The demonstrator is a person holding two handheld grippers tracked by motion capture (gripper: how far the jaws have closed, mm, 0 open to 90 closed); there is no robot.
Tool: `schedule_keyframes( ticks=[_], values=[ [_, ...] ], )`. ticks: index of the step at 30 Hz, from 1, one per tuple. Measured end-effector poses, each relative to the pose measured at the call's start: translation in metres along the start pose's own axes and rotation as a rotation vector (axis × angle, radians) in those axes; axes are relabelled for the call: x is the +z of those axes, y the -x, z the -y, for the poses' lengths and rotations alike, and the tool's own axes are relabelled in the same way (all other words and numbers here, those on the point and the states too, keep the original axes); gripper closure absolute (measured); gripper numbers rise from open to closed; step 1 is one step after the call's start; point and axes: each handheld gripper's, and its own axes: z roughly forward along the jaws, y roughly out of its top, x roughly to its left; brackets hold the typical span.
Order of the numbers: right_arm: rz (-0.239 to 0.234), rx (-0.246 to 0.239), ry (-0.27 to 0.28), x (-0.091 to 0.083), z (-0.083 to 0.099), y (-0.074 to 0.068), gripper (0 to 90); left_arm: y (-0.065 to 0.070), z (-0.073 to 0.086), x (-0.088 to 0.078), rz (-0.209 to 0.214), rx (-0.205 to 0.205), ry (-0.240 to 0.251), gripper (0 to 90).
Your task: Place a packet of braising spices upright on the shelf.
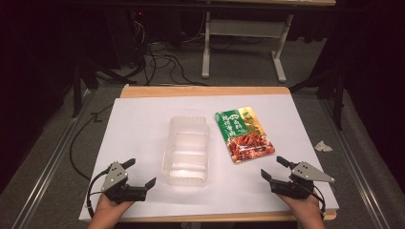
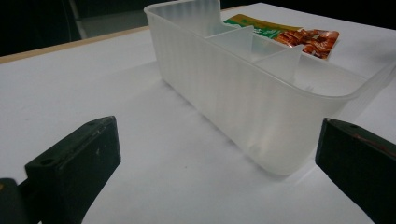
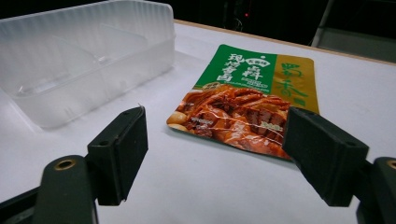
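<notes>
Left gripper (image 1: 142, 175): near desk's front-left corner, jaws wide, empty, aimed at clear plastic tray (image 1: 186, 150). Tray: centre of desk, long axis front to back, empty, thin-walled; likely light, flexible, slippery on paper; best pinched over a rim, not squeezed hard. Food pouch (image 1: 244, 134): flat, just right of tray, apart from it. Probably soft, glossy, light; best lifted by near sealed edge. Right gripper (image 1: 273, 168): near front-right corner, jaws wide, empty, facing pouch.
</notes>
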Motion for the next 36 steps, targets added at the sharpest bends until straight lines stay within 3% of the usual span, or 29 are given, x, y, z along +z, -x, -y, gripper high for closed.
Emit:
schedule_keyframes(
  ticks=[9,18,28,36],
  values=[
    [-0.001,0.014,-0.009,0.002,0.004,0.01,25.8,-0.004,0.002,-0.002,-0.014,-0.008,0.019,0.5],
    [-0.003,0.016,-0.022,0.008,0.004,0.008,25.5,-0.005,0.002,-0.003,0.007,-0.003,0.016,0.4],
    [-0.022,0.031,-0.007,0.007,-0.001,0.004,12.3,-0.007,0.003,-0.003,0.009,-0.03,0.02,0.1],
    [-0.017,0.038,-0.017,0.009,-0.002,0.007,10.3,-0.01,0.003,-0.004,-0.015,-0.042,0.025,0.1]
  ],
)
